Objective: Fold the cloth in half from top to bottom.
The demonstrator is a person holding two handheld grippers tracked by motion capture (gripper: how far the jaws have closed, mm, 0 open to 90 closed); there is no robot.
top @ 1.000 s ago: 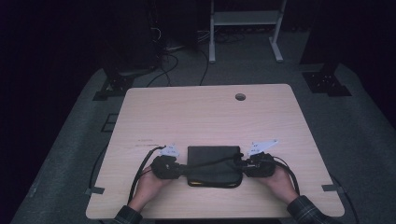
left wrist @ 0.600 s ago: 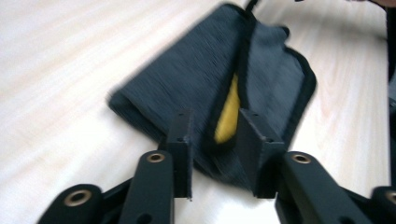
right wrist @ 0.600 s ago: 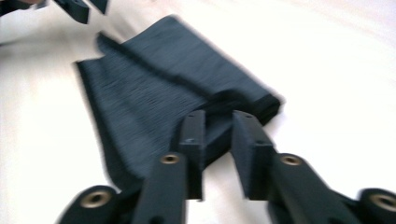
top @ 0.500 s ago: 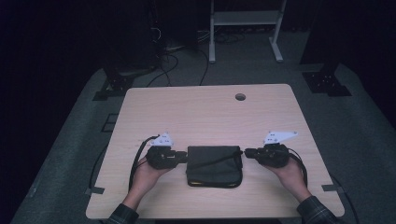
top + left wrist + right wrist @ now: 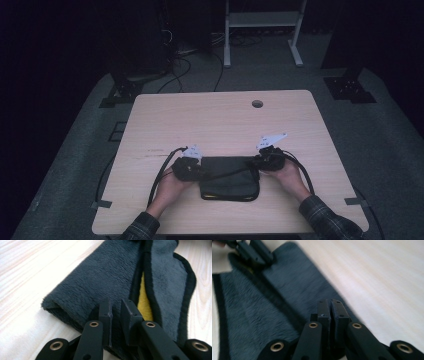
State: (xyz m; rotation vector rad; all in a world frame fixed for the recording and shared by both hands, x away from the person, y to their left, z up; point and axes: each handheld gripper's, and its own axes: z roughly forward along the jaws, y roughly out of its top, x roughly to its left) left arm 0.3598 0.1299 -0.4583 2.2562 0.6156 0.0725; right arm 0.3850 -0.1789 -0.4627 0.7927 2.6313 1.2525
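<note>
A dark grey cloth [image 5: 230, 184] lies folded on the near part of the table, and a yellow layer [image 5: 144, 302] shows between its folds. My left gripper [image 5: 199, 170] is at the cloth's left edge. In the left gripper view that gripper [image 5: 116, 306] has its jaws nearly together over the plush cloth [image 5: 105, 272], pinching its near fold. At the right edge sits my right gripper [image 5: 258, 163]. In the right gripper view the right gripper [image 5: 330, 307] has its jaws pressed together on the cloth [image 5: 262, 305] at its border. The left gripper [image 5: 254, 252] shows at the far end there.
The light wooden table [image 5: 215, 120] has a cable hole [image 5: 257, 104] near its back right. Black cables trail from both grippers off the front edge. Beyond the table, dark floor holds cables and a white stand [image 5: 260, 20].
Half a second ago both grippers were drawn apart, clear of the cloth's sides. They have since moved inward and closed on its left and right edges.
</note>
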